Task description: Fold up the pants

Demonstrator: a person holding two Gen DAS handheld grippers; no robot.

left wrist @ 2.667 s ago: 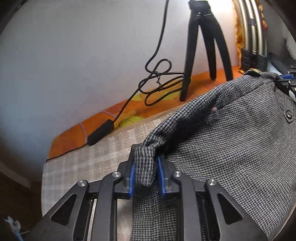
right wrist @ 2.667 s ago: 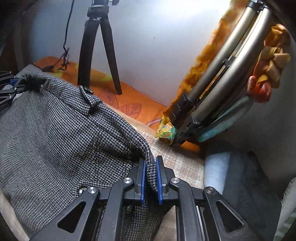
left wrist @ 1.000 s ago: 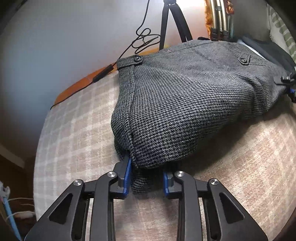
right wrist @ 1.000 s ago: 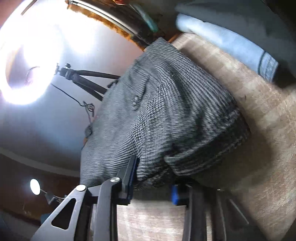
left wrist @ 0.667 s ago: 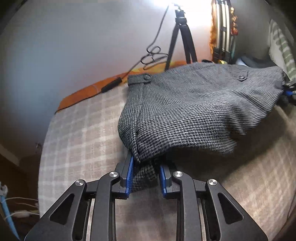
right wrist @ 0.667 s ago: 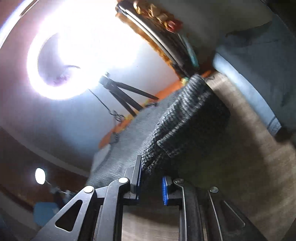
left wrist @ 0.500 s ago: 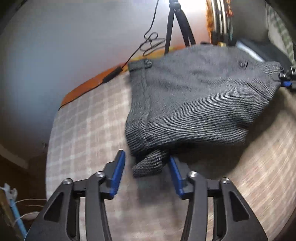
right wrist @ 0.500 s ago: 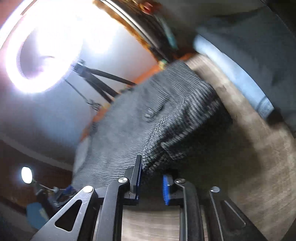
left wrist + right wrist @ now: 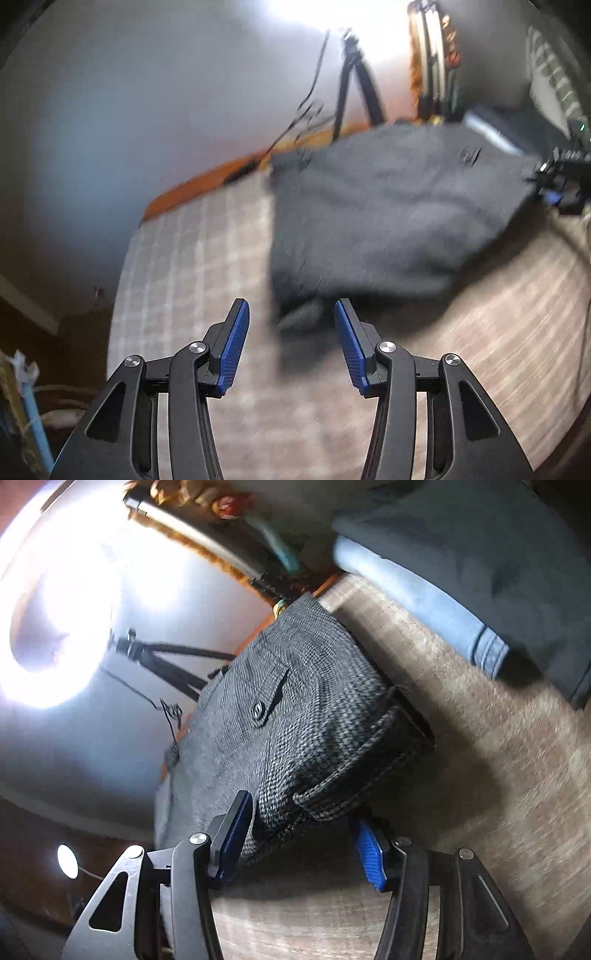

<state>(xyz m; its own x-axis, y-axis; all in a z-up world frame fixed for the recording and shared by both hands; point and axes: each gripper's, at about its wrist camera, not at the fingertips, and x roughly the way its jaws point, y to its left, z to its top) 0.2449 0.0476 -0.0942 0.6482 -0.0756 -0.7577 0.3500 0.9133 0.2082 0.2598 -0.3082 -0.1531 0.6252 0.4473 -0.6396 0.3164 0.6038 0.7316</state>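
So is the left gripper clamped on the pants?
No, the left gripper is open, its blue pads clear of the pants.

One pair of grey pants, two hand-held grippers, left and right, one black tripod, one folded pair of blue jeans.

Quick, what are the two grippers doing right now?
Left gripper: open, holding nothing; pants lie just ahead.
Right gripper: open, jaws just widened, pants corner loose between them.
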